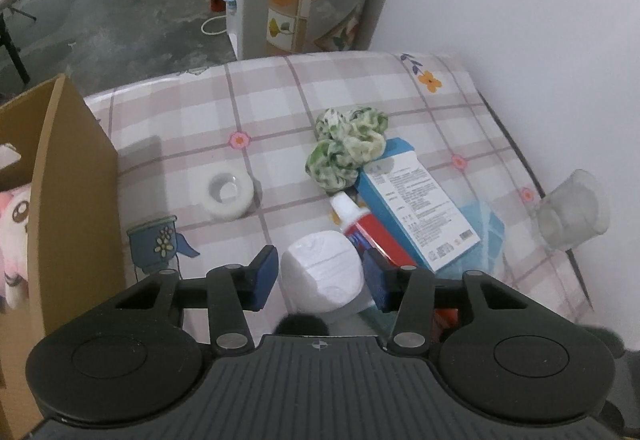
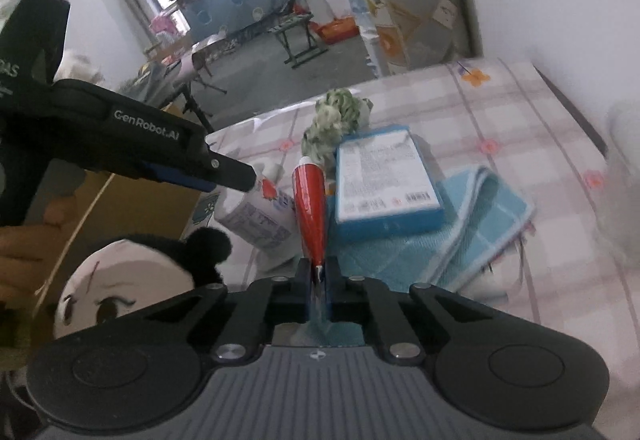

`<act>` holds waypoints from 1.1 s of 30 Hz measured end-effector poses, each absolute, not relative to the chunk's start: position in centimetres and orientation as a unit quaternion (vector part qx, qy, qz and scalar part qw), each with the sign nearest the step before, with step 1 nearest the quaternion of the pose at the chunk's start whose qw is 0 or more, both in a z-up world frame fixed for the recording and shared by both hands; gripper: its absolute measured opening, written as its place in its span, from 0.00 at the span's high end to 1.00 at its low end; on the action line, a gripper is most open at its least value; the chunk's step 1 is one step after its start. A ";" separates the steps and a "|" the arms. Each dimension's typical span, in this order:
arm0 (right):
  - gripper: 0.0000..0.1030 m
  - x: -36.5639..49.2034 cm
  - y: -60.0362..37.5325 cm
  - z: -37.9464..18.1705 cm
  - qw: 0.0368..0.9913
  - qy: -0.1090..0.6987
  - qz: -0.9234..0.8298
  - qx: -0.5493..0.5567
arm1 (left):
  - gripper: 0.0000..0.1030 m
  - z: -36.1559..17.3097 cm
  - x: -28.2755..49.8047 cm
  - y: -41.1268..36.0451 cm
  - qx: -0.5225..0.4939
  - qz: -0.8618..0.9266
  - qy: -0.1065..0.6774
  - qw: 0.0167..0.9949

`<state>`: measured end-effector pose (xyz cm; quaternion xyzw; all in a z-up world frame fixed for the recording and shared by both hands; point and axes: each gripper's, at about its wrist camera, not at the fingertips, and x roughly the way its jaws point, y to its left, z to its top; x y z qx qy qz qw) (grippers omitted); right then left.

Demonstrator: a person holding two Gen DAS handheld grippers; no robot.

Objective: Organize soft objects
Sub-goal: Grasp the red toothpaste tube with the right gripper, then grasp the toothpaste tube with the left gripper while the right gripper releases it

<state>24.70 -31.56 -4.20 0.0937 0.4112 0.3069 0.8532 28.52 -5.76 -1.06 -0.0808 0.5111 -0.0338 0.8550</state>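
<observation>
Counter (image 1: 180, 119) under a glossy plaid cloth with small flower prints, pushed against a white wall; grey concrete floor beyond.

Nearest the right tool (image 2: 318, 276): pads pressed together, pinching the flat crimped tail of a red toothpaste tube (image 2: 310, 207). Tube turned edge-on, long axis running straight away from the tool, white cap at the far end, aimed toward the scrunchie (image 1: 346, 143). Smooth, shiny, tapering to the crimp. Just left of this tool, a plush head (image 2: 128, 280) with a white face and a fuzzy black ear.

At the left tool (image 1: 320, 280): blue pads close against both sides of a white pack (image 1: 322, 268), soft-looking, rounded, wrapped in film, printed on one side. Gripped from above, with the tube just to the right of the tool. A person's hand (image 2: 16, 252) on the handle.

Right of both tools and a little ahead: a light-blue waffle-textured towel (image 2: 480, 224), folded, with a flat blue box (image 2: 384, 175) lying on it.

Further ahead: the ruffled green-and-white scrunchie, touching the box's far corner. Ahead and left of the left tool: a white tape roll (image 1: 228, 193), lying flat.

Far left: a cardboard box (image 1: 72, 179) holding a pink plush (image 1: 12, 240). Far right, by the wall: a clear jar (image 1: 572, 211).
</observation>
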 end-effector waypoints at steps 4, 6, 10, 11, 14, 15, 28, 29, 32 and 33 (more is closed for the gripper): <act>0.53 22.7 -33.6 -4.3 0.841 0.429 0.301 0.132 | 0.53 0.6 26.6 -6.1 -0.084 -0.051 0.493 0.864; 0.53 21.4 -34.8 -4.4 0.832 0.439 0.302 0.155 | 0.52 1.4 25.3 -6.4 -0.089 -0.062 0.487 0.867; 0.53 18.7 -37.3 -4.9 0.808 0.461 0.302 0.207 | 0.51 2.0 22.8 -7.9 -0.104 -0.100 0.491 0.859; 0.53 18.1 -37.8 -5.0 0.804 0.463 0.302 0.218 | 0.51 1.8 22.4 -8.7 -0.104 -0.115 0.498 0.853; 0.53 17.0 -38.9 -5.5 0.791 0.470 0.300 0.252 | 0.51 0.3 21.6 -10.8 -0.107 -0.140 0.527 0.831; 0.53 16.9 -39.3 -5.7 0.786 0.471 0.300 0.265 | 0.51 -0.4 21.5 -11.5 -0.108 -0.145 0.535 0.825; 0.13 15.6 -39.1 -4.5 0.839 0.455 0.249 0.166 | 0.53 -2.5 22.3 -13.6 -0.100 -0.109 0.540 0.828; 0.12 15.5 -38.8 -4.1 0.847 0.445 0.250 0.149 | 0.53 -2.4 22.4 -13.4 -0.102 -0.106 0.540 0.829; 0.12 15.4 -37.6 -3.3 0.866 0.417 0.259 0.099 | 0.53 -2.1 22.9 -13.1 -0.113 -0.100 0.541 0.827; 0.12 15.6 -37.2 -3.2 0.870 0.411 0.259 0.085 | 0.53 -2.0 23.0 -13.0 -0.116 -0.099 0.540 0.828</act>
